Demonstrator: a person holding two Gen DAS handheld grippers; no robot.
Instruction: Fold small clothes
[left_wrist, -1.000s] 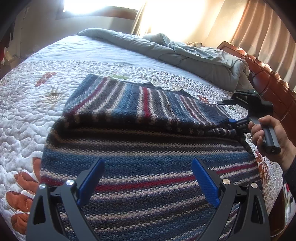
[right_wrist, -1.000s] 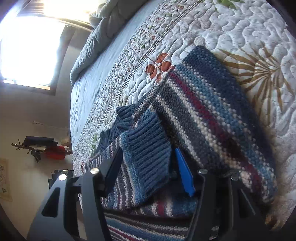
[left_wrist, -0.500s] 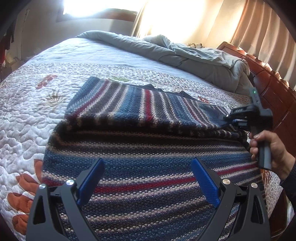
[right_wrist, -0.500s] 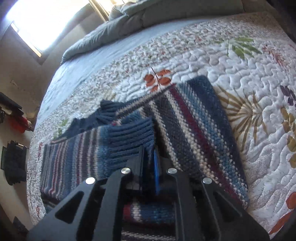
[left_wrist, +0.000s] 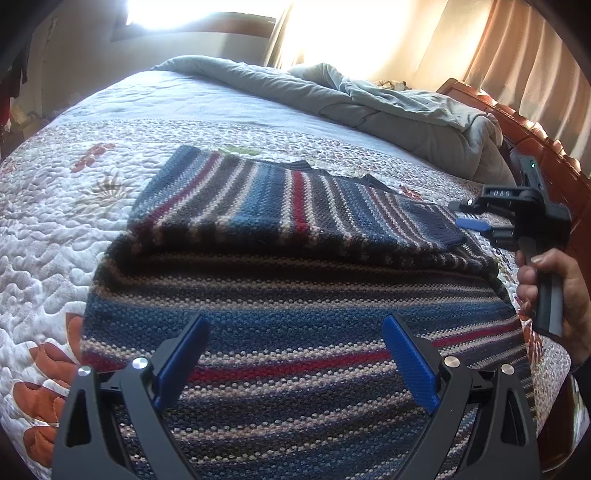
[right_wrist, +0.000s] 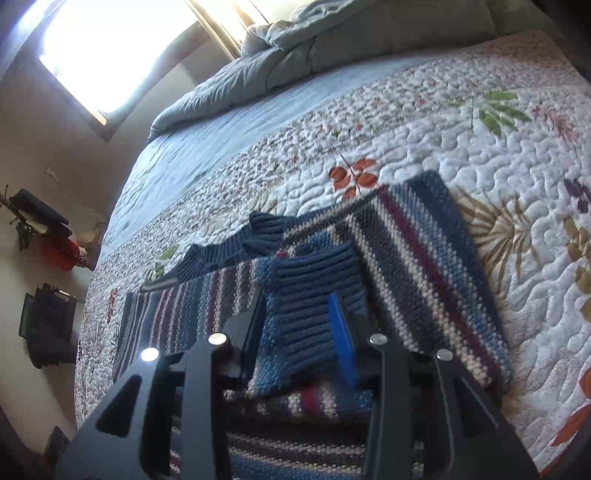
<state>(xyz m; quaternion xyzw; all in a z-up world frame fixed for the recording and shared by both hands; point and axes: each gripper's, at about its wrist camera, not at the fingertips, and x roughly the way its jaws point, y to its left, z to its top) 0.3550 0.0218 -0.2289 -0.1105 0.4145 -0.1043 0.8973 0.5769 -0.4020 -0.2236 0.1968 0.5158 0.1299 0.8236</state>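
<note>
A striped knit sweater (left_wrist: 295, 295) in blue, red, grey and cream lies on the quilted bed, with a sleeve (left_wrist: 295, 206) folded across its upper part. My left gripper (left_wrist: 295, 354) is open and empty, hovering just above the sweater's lower body. My right gripper (left_wrist: 469, 223) shows in the left wrist view at the sweater's right edge, held by a hand. In the right wrist view my right gripper (right_wrist: 299, 321) stands open around the sleeve's ribbed navy cuff (right_wrist: 310, 295), which lies between its fingers. The sweater's ribbed collar (right_wrist: 229, 251) lies beyond the cuff.
The floral quilt (left_wrist: 55, 221) covers the bed. A bunched grey duvet (left_wrist: 388, 103) lies at the far side. A red wooden bed frame (left_wrist: 535, 136) runs along the right. Curtains and a bright window are behind. Dark items sit by the wall (right_wrist: 48, 321).
My right gripper shut on the cuff half a second ago and now stands open around it; it also turned more level. The left gripper stayed open and barely moved.
</note>
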